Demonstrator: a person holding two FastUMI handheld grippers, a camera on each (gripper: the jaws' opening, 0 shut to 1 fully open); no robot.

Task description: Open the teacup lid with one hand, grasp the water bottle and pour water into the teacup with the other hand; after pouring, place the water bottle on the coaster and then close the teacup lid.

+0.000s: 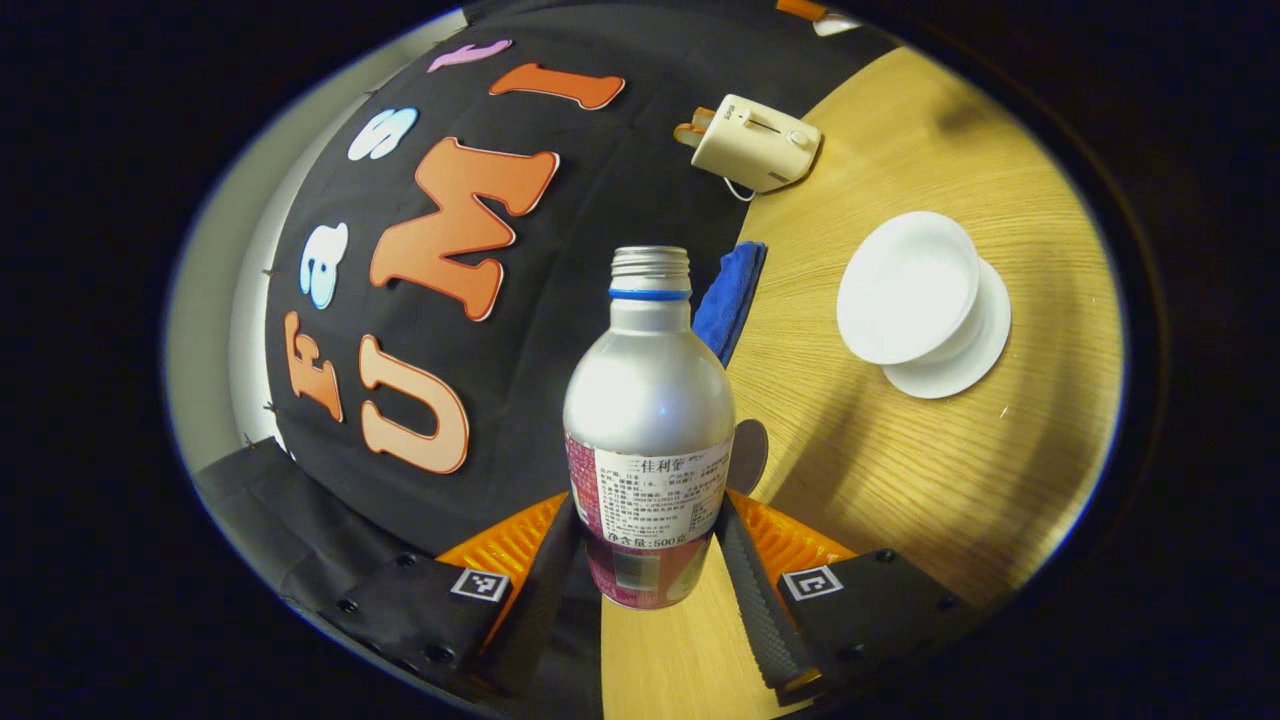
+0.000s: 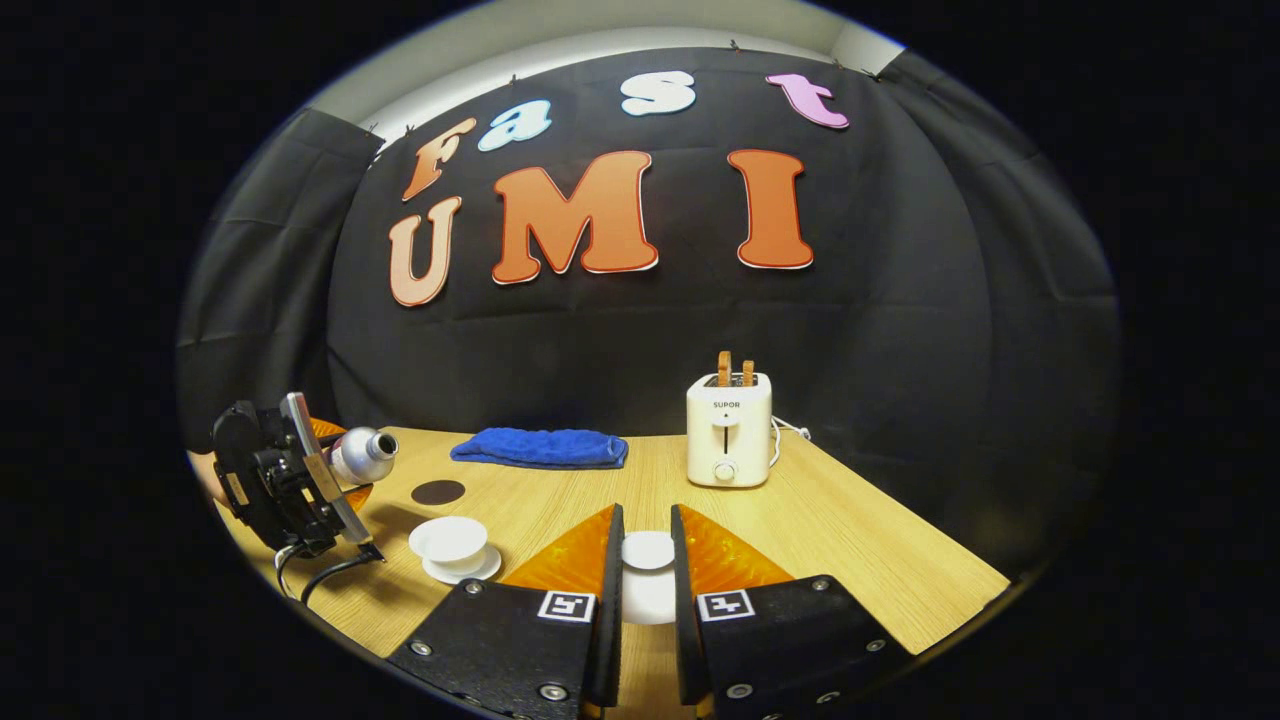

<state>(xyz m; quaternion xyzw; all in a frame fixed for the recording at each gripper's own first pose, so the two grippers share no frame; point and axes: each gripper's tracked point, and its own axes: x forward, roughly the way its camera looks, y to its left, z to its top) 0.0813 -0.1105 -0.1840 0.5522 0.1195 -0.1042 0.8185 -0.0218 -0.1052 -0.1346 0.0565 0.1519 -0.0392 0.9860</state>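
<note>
My left gripper (image 1: 650,505) is shut on a silver water bottle (image 1: 648,420) with a pink and white label and no cap. In the right gripper view that bottle (image 2: 365,453) lies tilted above the table's left side, its mouth pointing right. The white teacup (image 1: 905,290) sits uncovered on its saucer, to the bottle's right. A dark round coaster (image 1: 752,455) peeks out behind the bottle. My right gripper (image 2: 645,515) is shut on the white teacup lid (image 2: 648,552), held above the table. The teacup (image 2: 450,540) and the coaster (image 2: 438,491) are at its left.
A blue folded cloth (image 2: 540,447) lies at the back of the wooden table (image 2: 860,540). A cream toaster (image 2: 728,430) with two slices of toast stands at the back right, its cord trailing behind it. The black cloth wall closes off the table's far side.
</note>
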